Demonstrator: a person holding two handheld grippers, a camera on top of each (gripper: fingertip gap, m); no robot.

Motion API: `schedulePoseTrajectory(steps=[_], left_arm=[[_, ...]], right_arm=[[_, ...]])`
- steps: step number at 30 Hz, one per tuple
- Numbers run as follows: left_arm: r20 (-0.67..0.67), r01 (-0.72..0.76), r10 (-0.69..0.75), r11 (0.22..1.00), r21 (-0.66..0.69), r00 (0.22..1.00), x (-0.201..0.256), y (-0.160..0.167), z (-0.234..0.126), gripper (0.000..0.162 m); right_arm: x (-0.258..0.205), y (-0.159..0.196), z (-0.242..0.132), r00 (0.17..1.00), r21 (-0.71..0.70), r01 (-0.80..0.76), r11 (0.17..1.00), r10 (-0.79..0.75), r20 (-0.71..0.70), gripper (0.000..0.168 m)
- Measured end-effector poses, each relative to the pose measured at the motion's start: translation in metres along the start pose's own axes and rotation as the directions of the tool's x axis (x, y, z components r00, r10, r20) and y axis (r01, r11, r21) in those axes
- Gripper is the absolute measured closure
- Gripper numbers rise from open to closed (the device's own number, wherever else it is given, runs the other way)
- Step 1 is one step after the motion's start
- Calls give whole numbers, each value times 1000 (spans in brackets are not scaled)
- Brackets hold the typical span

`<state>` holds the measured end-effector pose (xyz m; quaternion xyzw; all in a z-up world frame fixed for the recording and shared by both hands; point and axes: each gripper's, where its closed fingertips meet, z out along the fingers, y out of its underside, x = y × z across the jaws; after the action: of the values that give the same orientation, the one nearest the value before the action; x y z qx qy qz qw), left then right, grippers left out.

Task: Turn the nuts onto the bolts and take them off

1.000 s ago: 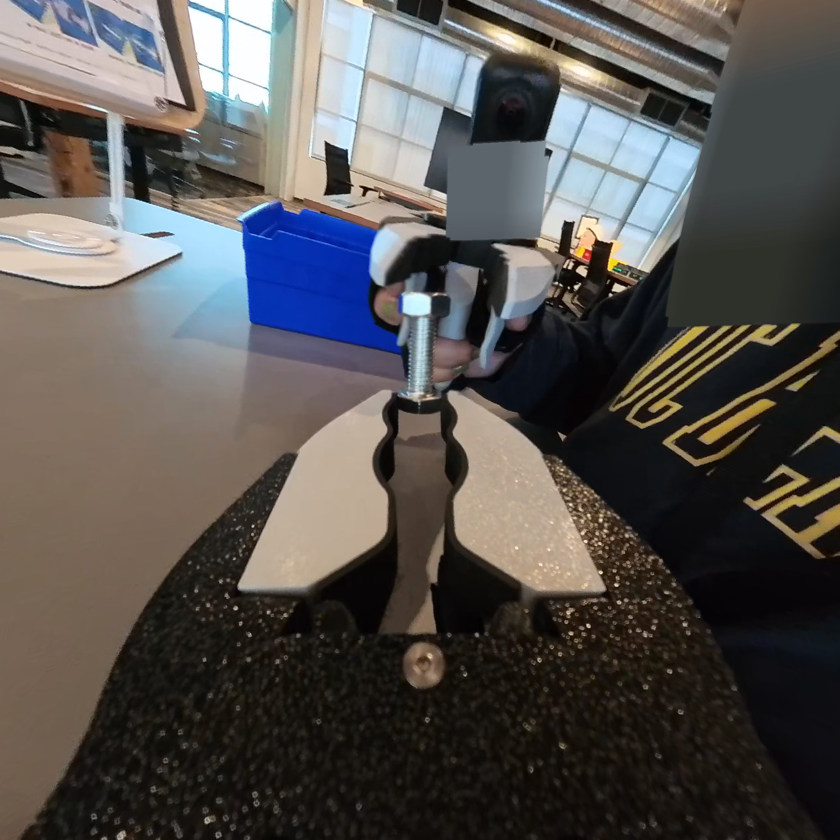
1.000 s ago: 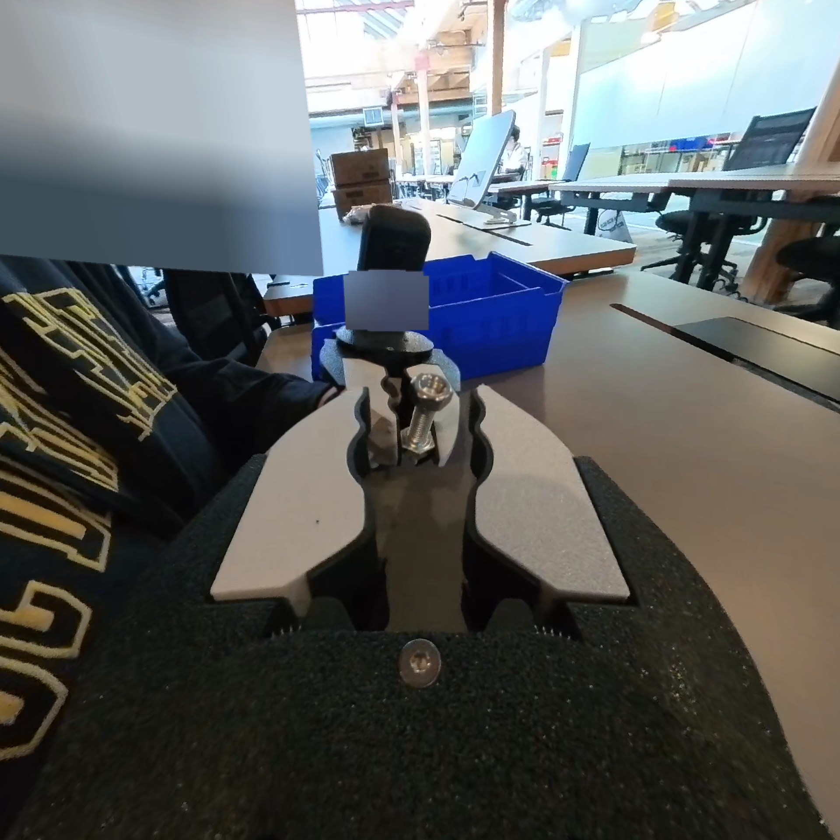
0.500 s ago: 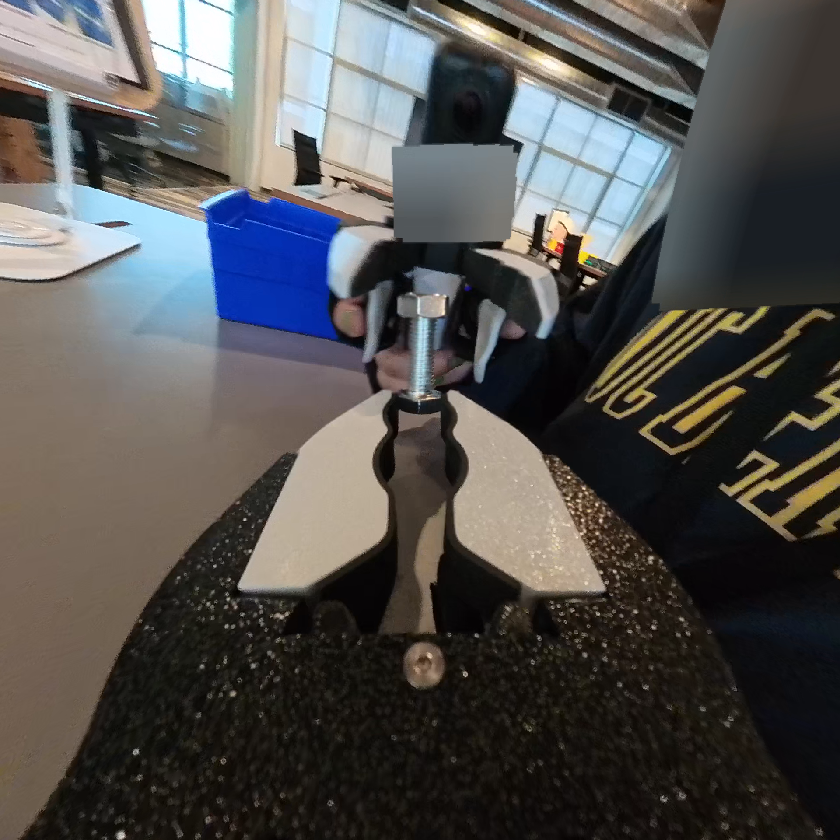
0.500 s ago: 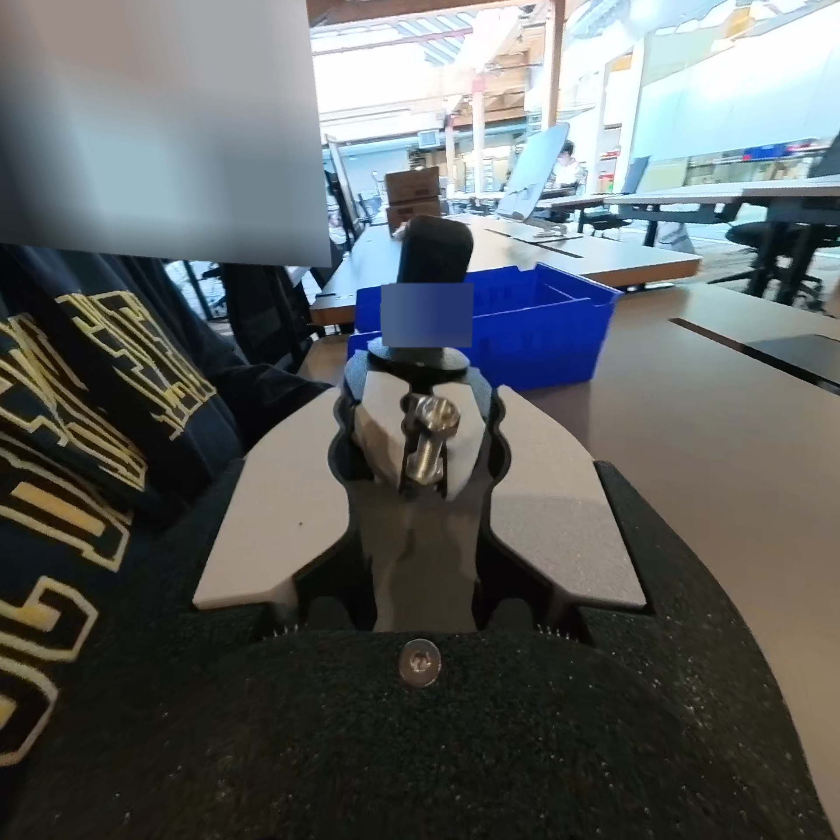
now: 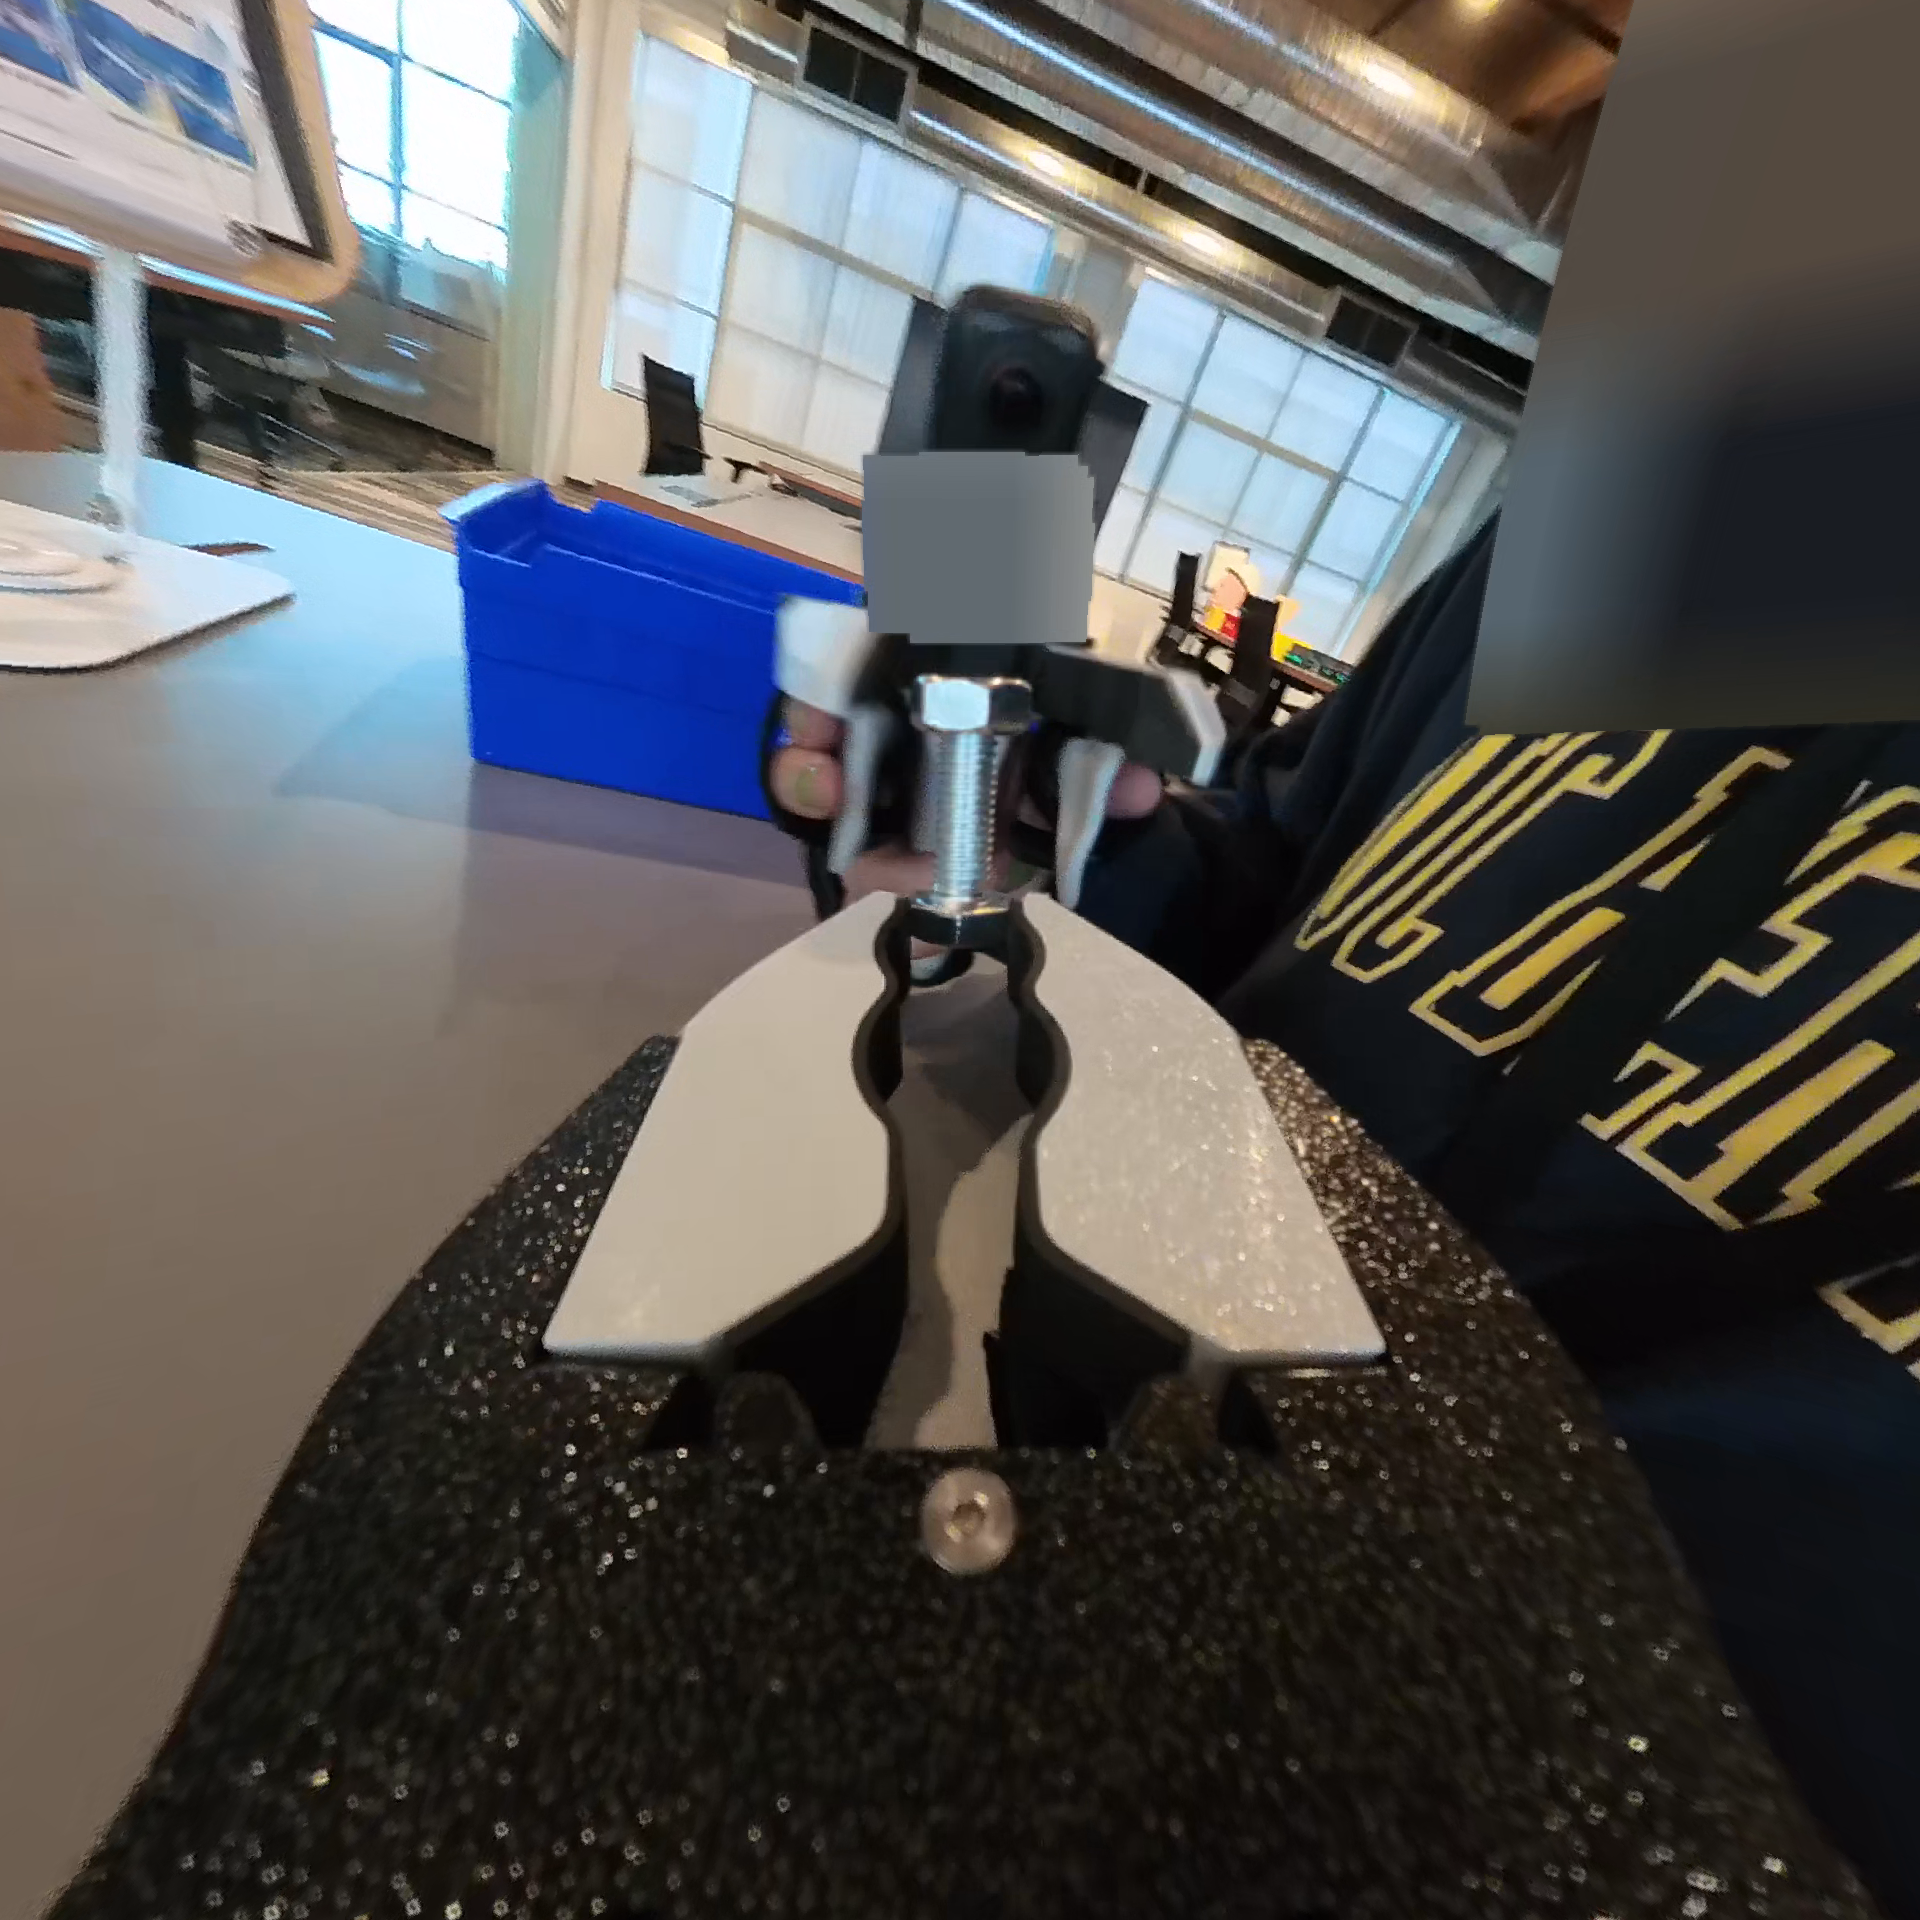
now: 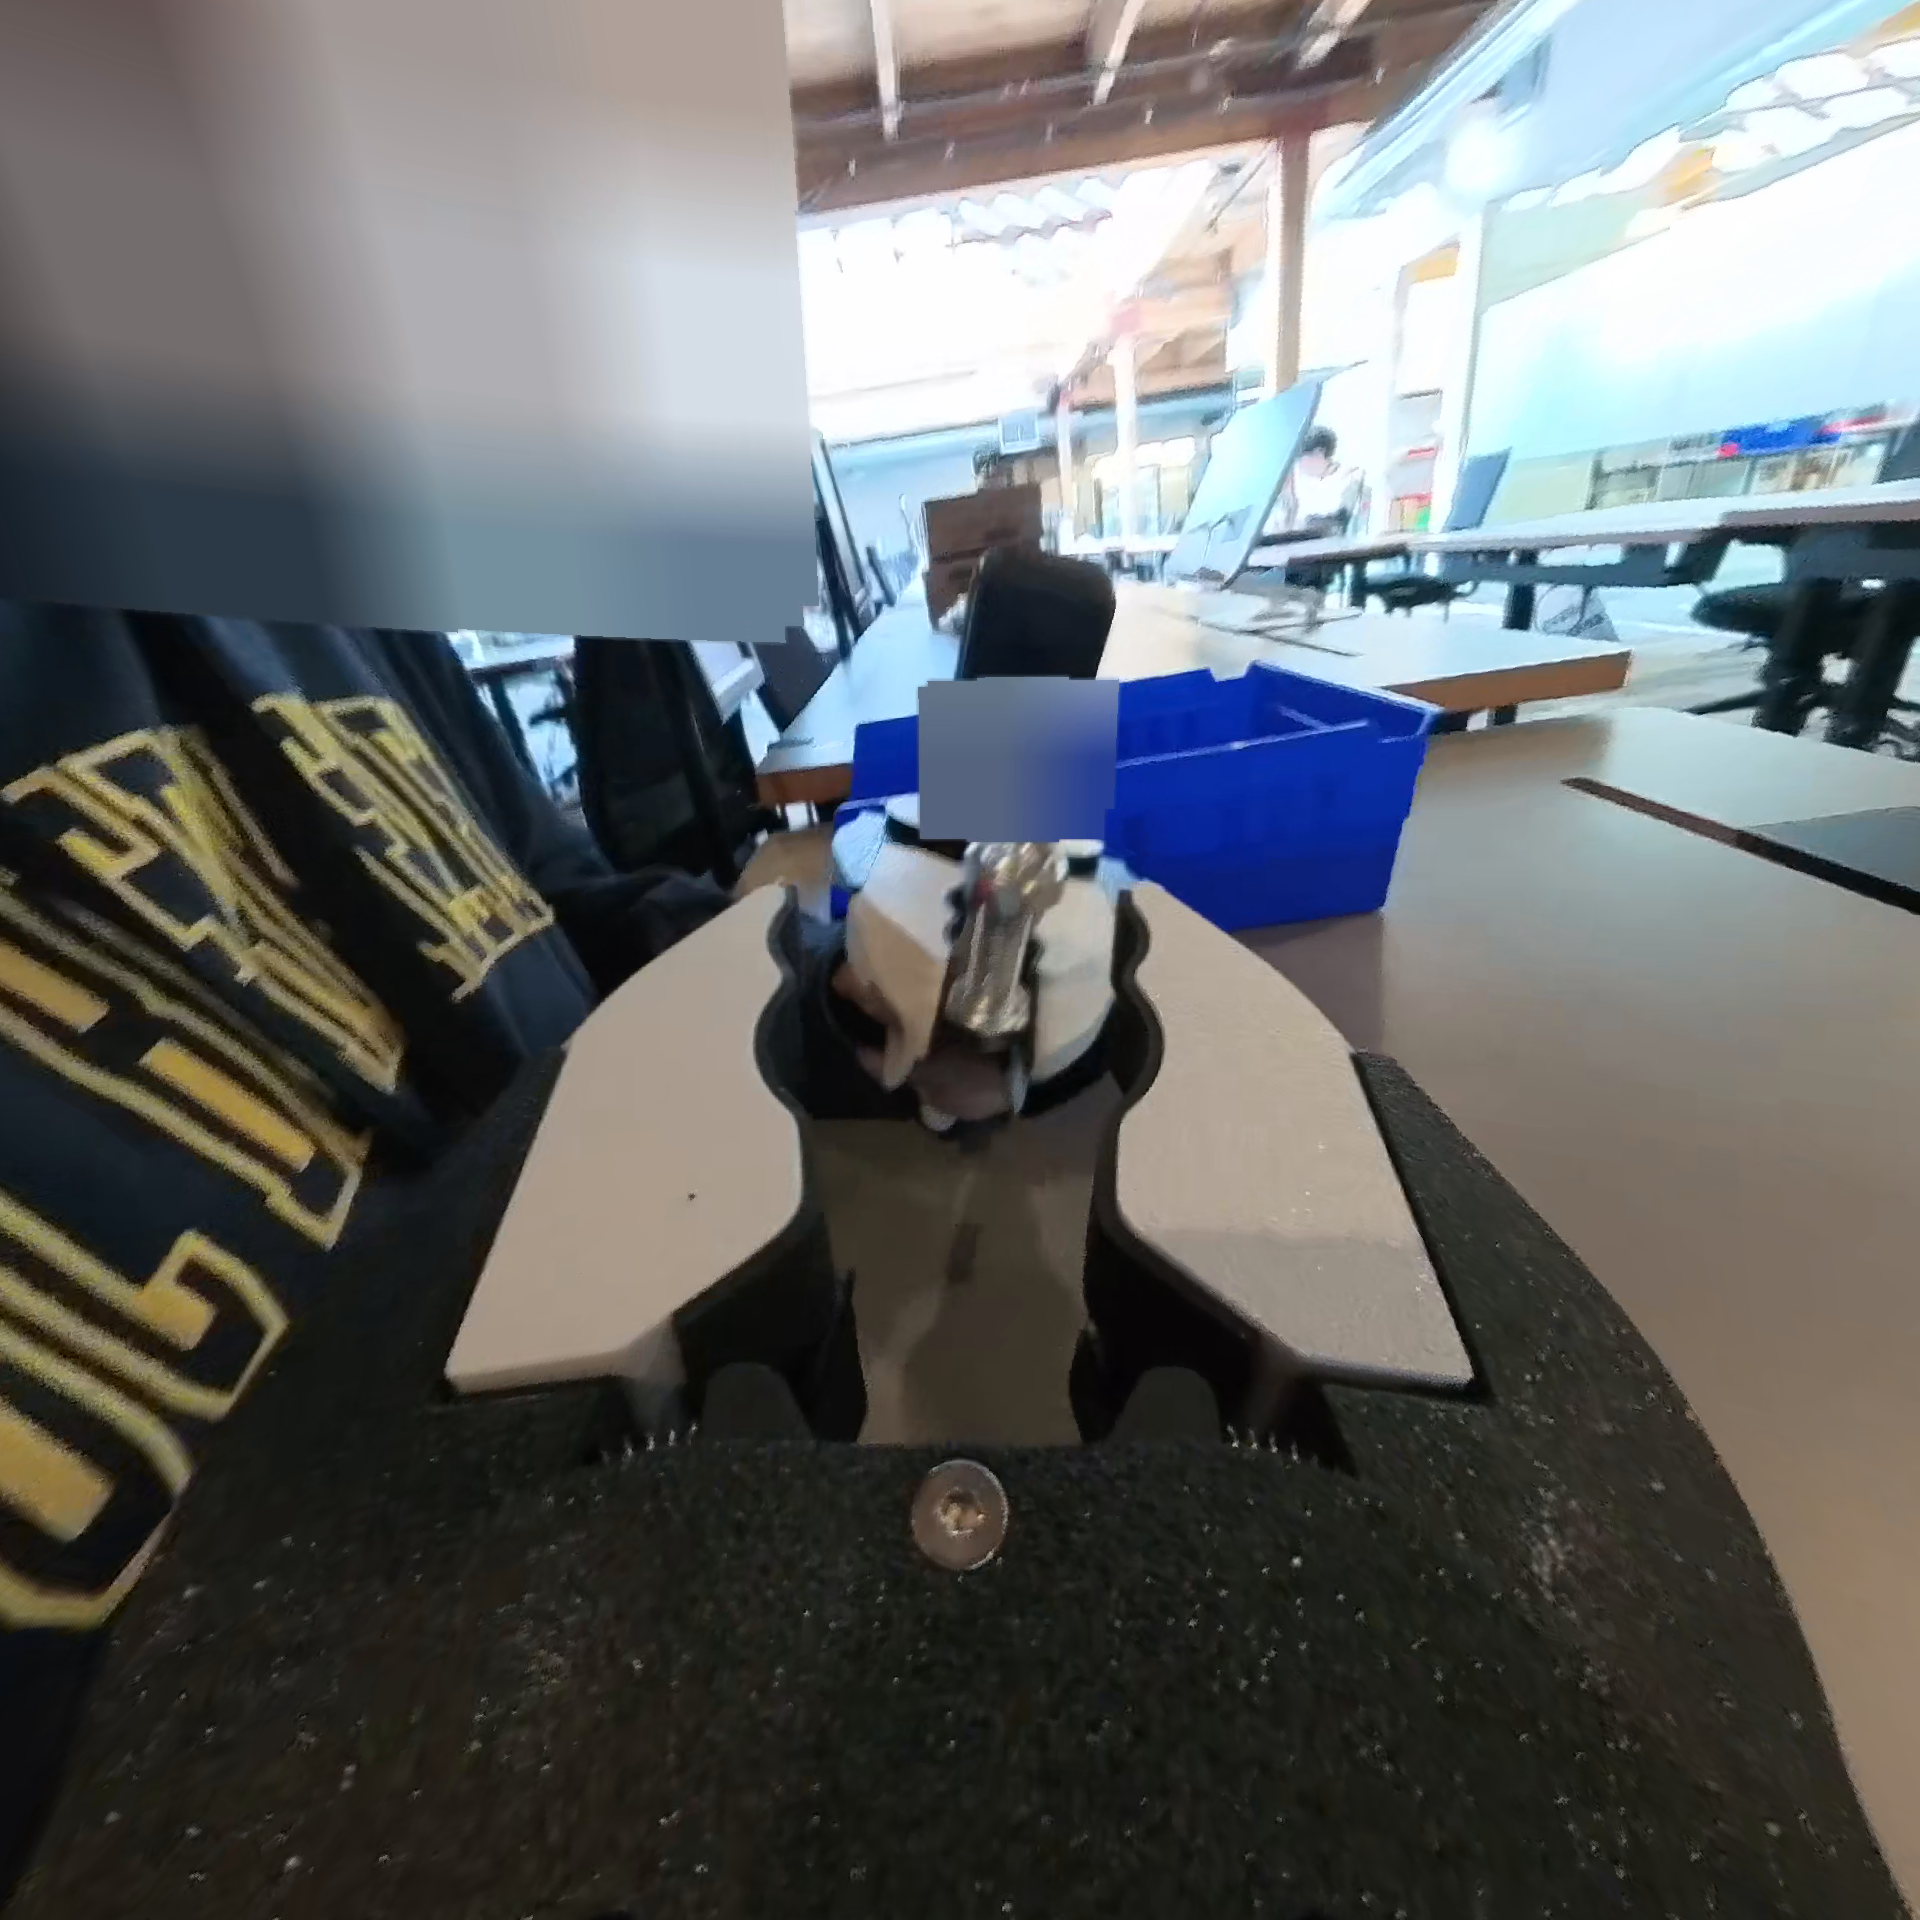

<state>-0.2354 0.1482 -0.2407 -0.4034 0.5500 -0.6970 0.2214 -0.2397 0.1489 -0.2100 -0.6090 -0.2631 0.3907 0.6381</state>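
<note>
One bolt [image 5: 966,805] stood upright at the tips of the left gripper [image 5: 958,935], its hexagonal head on top and its threaded shank running down into a dark nut [image 5: 954,925]. That nut sat pinched between the two grey fingertips, so the left gripper was pressed together on the nut, and the bolt rose straight out of it. In the right wrist view the same bolt [image 6: 995,951] appeared blurred, leaning a little, clamped at its foot in the far tool.

Just behind the bolt, the right gripper [image 5: 971,790] faced it with its pale fingers [image 5: 860,790] spread to either side of the shank; whether they touched the threads could not be told. Seen from its own camera, the right gripper [image 6: 956,935] had its fingers wide apart with nothing between the pads. A hand [image 5: 821,774] held that tool from behind.

Beyond the bolt and to its left, a blue bin [image 5: 623,634] rested on the grey table [image 5: 260,935]. To the right of the bolt was a person's dark sweatshirt [image 5: 1558,987] with yellow lettering. Far left of the bolt, a white stand base [image 5: 114,592] lay on the table.
</note>
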Motion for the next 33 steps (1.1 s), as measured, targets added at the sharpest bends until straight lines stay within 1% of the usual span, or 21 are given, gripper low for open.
schedulePoseTrajectory(steps=[2,6,9,11,12,14,15,16,18,21,26,29,33], left_arm=[[-15,-2,2,1000,-14,1000,5,2,3,145],[-26,7,-8,1000,-29,1000,8,8,8,145],[-23,14,-14,1000,-11,1000,5,7,6,145],[-9,1,-1,1000,-11,1000,1,5,4,145],[-2,-3,3,1000,-3,1000,0,4,3,145],[3,9,-10,1000,14,1000,-3,3,2,145],[6,21,-21,1000,16,1000,-5,3,1,145],[6,29,-29,999,13,1000,-5,5,1,145],[-5,31,-31,1000,2,1000,-2,7,0,145],[-18,23,-23,999,-26,1000,4,12,7,145],[-20,37,-38,999,-25,999,1,11,8,145],[-6,28,-28,999,-16,1000,-2,9,6,145],[9,19,-19,1000,14,1000,-4,2,1,145]], right_arm=[[0,-1,7,1000,3,6,1000,-6,6,105],[-11,1,23,996,-16,27,1000,-25,86,103],[-17,6,26,992,-40,31,999,-26,122,102],[-15,7,21,994,-40,44,998,-39,102,98],[-15,6,17,995,-31,47,998,-44,93,99],[-12,7,6,996,-20,36,999,-34,78,103],[-10,7,1,997,-14,31,999,-30,66,108],[-5,6,-2,999,3,22,1000,-22,36,108],[2,3,-1,1000,29,16,999,-15,-2,104],[0,5,13,999,-8,47,999,-47,16,99],[-9,7,26,995,-16,49,999,-48,88,100],[-9,10,21,995,-24,46,999,-43,85,102],[-12,10,1,995,0,57,998,-57,81,104]])
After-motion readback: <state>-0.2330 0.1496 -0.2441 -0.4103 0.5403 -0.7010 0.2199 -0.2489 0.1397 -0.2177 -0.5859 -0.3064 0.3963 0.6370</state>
